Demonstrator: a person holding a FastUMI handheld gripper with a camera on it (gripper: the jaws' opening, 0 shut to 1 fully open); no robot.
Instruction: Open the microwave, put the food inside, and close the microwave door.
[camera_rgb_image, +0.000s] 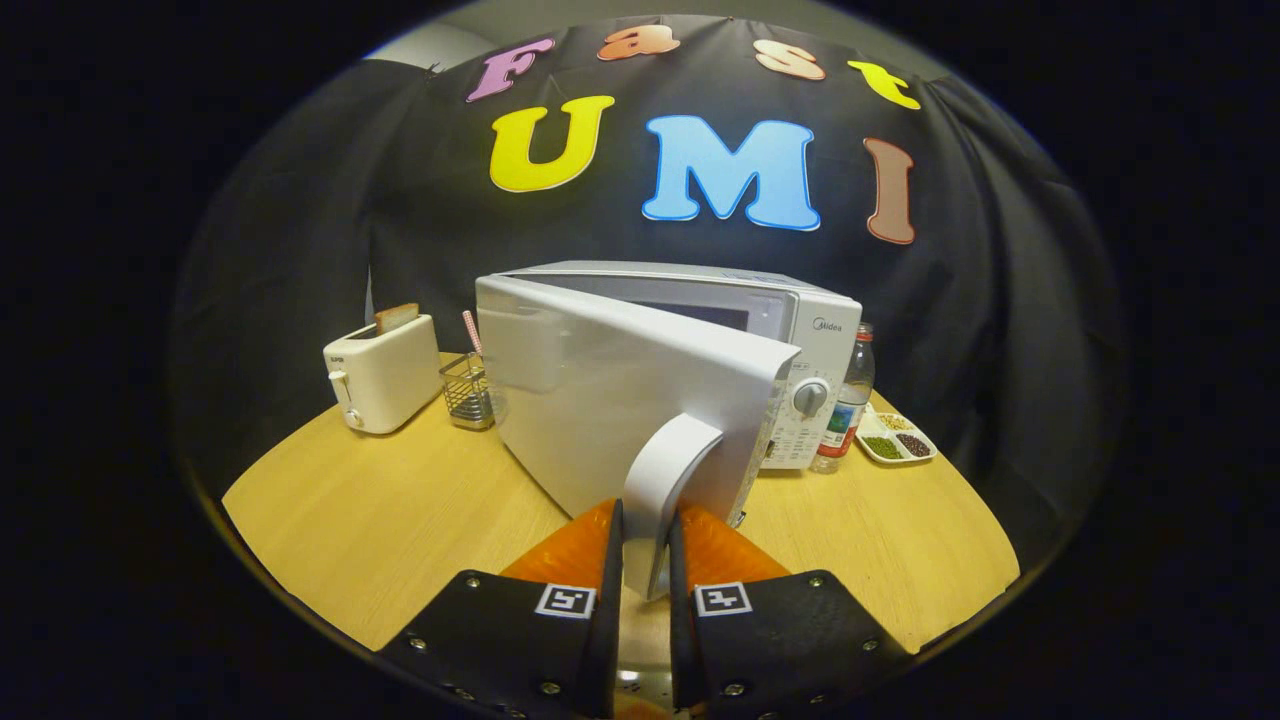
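A white microwave (800, 330) stands on the round wooden table (380, 510). Its door (610, 400) is swung partly open toward me, hinged on the left. The curved white door handle (665, 480) runs down between my two fingers, and my gripper (646, 545) is shut on it, one finger on each side. The cavity behind the door is mostly hidden. I cannot make out any food item for the microwave near the fingers.
A white toaster (382, 375) with a slice of bread in it stands left of the microwave. Beside it is a wire basket (466, 392). Right of the microwave are a plastic bottle (848, 405) and a small tray of beans (897, 440).
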